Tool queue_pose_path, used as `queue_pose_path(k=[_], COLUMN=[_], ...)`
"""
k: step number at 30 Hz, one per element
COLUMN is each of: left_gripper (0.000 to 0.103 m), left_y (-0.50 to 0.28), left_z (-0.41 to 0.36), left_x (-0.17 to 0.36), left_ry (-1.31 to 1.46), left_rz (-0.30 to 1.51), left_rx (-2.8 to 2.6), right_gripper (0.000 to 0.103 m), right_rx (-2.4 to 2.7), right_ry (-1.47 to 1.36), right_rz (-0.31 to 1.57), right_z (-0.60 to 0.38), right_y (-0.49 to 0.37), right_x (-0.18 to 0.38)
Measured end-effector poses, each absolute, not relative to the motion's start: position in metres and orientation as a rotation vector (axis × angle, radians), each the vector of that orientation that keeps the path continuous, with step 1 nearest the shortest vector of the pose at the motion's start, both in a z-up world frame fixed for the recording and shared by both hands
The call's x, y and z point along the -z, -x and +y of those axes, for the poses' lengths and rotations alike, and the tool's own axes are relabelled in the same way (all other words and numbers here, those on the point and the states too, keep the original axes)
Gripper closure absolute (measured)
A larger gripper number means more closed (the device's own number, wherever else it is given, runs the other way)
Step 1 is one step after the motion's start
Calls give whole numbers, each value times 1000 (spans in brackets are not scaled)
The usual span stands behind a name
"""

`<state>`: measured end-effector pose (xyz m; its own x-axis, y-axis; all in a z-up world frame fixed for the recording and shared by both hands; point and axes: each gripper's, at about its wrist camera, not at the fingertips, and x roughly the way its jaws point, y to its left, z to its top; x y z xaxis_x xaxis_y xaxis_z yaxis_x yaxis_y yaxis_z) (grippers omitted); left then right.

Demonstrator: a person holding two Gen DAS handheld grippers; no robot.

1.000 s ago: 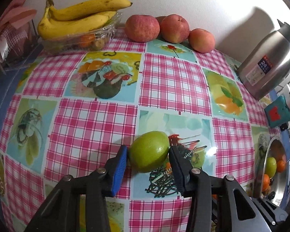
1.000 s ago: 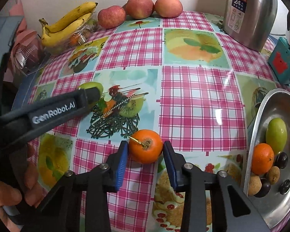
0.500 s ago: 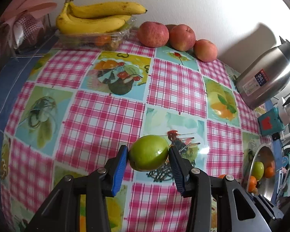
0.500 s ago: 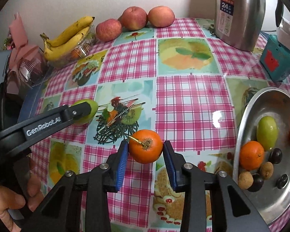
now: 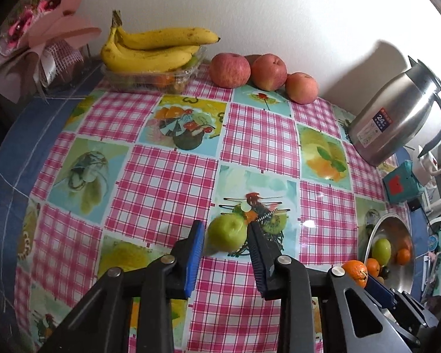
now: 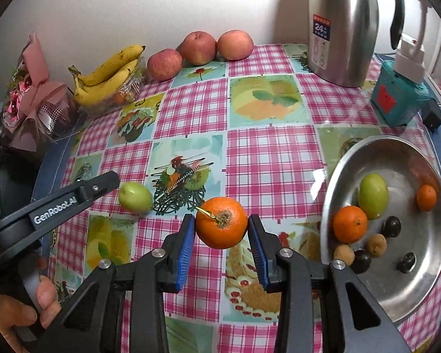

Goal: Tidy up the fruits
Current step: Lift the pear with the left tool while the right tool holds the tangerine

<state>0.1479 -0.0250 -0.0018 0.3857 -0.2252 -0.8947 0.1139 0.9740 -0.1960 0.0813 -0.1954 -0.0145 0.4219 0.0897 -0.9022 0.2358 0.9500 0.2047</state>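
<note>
My left gripper [image 5: 226,235] is shut on a green fruit [image 5: 227,233] and holds it above the checked tablecloth; the fruit also shows in the right wrist view [image 6: 135,196]. My right gripper [image 6: 221,229] is shut on an orange [image 6: 221,226] and holds it in the air, left of the steel bowl [image 6: 350,158]. The bowl holds a green fruit [image 6: 372,195], two oranges and several small dark and brown fruits. The bowl also shows at the right edge of the left wrist view [image 5: 397,226].
Bananas [image 5: 150,48] lie on a clear tray at the back left, with three apples [image 5: 264,72] beside them against the wall. A steel thermos jug [image 6: 342,26] and a teal box [image 6: 397,101] stand at the back right. A pink bouquet [image 6: 29,88] is at far left.
Both grippers have risen higher above the table with their fruits held. The left gripper has tilted so more of the wall and bouquet show. The bowl shows more fully on the right.
</note>
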Motion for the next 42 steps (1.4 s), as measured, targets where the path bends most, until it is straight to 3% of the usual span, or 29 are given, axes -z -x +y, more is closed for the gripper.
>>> queue_pose_path(k=[6,16,26,30,31,32,42], left_gripper=[70,46,38,43,55,59,60], left_y=[-154,-181,-220,-225,-225,-224,-209], left_z=[-18,-21,-12,-13,-12,-12,-1], left_x=[10,41,69,81,81,81,79], left_ry=[155,248,276,256,246,224,306], left_rz=[1153,1174,1210,1241,1224,1214,1211], left_rx=[206,233,175,169,156,142,161], right_gripper=[65,65,65,65,65,65,65], right_rx=[97,110,121,127,128,127,122], right_ry=[-335,-377,-404,-411,-412,-411,-409], right_rz=[1154,1173,1214,1228,1229,1232,1229], right_z=[-205,-223,-232,-233,-234,-233,-232], right_y=[-71,-71,-87,-91,-91,-91,-91], right_x=[16,26,51,58,59,60,58])
